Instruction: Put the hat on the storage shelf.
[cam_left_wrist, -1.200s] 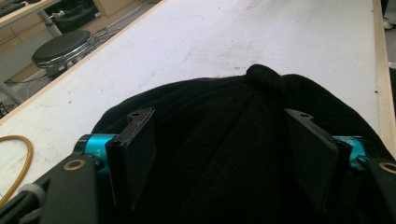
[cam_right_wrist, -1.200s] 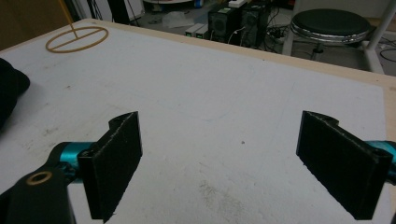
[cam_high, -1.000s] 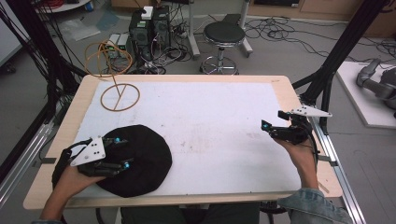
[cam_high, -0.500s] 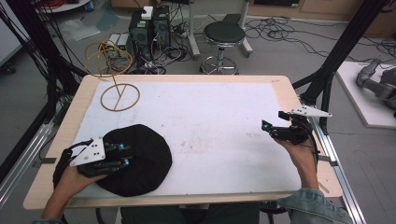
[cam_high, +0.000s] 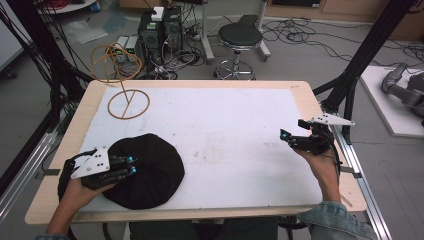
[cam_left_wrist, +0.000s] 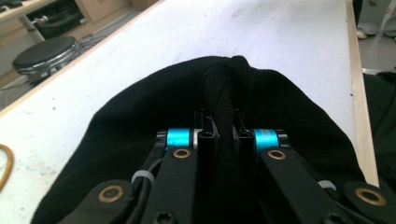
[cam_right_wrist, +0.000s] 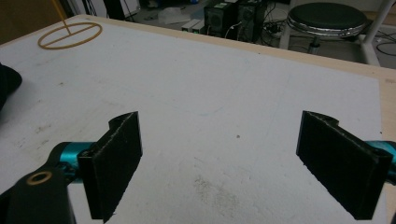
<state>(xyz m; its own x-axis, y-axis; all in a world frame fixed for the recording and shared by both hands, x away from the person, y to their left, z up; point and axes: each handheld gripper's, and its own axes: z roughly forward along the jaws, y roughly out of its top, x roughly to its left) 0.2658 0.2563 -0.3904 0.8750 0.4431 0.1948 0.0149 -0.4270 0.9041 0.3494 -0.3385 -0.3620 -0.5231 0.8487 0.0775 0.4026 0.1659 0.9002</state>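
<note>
Now black cloth (cam_left_wrist: 233, 88) within left claw (cam_left_wrist: 223, 135)

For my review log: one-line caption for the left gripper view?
Left gripper, jaws shut on a pinched fold of the black knit hat lying on the white table.

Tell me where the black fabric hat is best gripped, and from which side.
Grip the black hat at its near-left rim, coming in low from the person's side. It lies flat and limp, so only a pinched fold offers purchase; the left gripper has just closed on such a fold.
</note>
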